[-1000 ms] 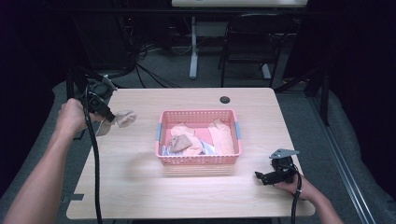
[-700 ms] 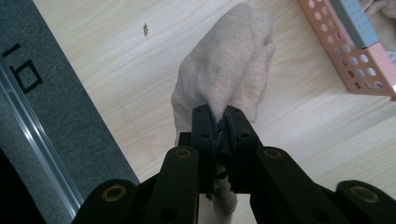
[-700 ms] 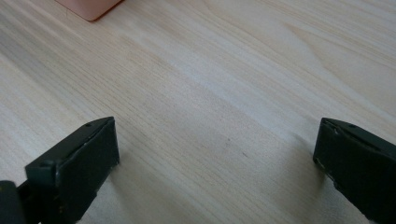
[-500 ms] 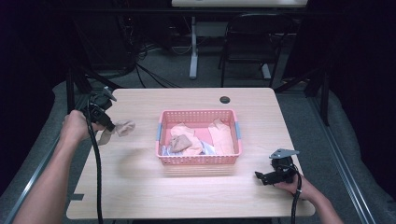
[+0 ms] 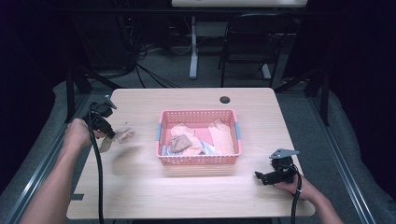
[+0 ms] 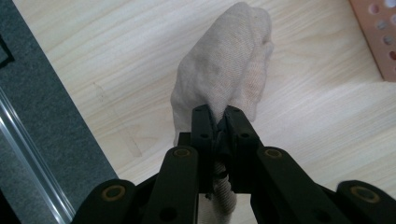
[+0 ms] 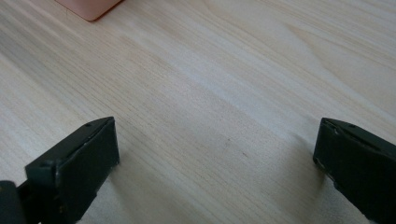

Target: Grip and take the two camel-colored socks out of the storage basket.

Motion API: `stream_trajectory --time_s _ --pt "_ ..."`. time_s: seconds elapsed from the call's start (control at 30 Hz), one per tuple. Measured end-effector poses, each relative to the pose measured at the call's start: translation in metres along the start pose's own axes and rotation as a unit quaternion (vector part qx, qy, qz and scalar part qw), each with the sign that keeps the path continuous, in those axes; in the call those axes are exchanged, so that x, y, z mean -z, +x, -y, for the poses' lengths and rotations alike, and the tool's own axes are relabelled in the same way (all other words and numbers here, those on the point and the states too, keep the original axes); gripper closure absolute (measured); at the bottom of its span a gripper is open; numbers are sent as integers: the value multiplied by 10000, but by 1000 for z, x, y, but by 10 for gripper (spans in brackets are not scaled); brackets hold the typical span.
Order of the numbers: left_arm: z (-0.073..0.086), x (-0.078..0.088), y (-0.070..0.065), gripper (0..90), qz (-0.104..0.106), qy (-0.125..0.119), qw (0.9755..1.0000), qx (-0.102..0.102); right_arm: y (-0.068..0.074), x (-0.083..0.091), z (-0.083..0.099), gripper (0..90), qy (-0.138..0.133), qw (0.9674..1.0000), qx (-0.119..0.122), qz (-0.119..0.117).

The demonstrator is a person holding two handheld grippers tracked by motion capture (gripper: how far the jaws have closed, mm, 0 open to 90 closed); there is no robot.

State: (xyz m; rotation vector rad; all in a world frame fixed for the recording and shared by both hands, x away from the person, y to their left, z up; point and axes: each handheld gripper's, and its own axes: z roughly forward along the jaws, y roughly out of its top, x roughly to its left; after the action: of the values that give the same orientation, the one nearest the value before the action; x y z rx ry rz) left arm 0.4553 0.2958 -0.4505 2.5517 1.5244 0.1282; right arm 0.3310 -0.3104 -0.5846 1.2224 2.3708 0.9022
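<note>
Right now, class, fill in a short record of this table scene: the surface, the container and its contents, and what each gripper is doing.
Surface: wooden table
Container: pink basket, mid-table
Contents: several crumpled cloths, peach and tan
Left gripper: shut on a beige cloth, left of the basket
Right gripper: open, holding nothing, low over bare table near the front right
Other: small black disc near the far edge

No text, label, brand, number or sign could be read anywhere in these views.
</note>
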Motion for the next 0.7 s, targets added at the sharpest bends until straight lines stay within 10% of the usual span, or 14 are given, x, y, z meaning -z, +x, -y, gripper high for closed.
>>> stream_trajectory --time_s 0.7 --pt "19 -51 14 823 246 268 9987 345 0 0 0 0 4 10000 -4 3"
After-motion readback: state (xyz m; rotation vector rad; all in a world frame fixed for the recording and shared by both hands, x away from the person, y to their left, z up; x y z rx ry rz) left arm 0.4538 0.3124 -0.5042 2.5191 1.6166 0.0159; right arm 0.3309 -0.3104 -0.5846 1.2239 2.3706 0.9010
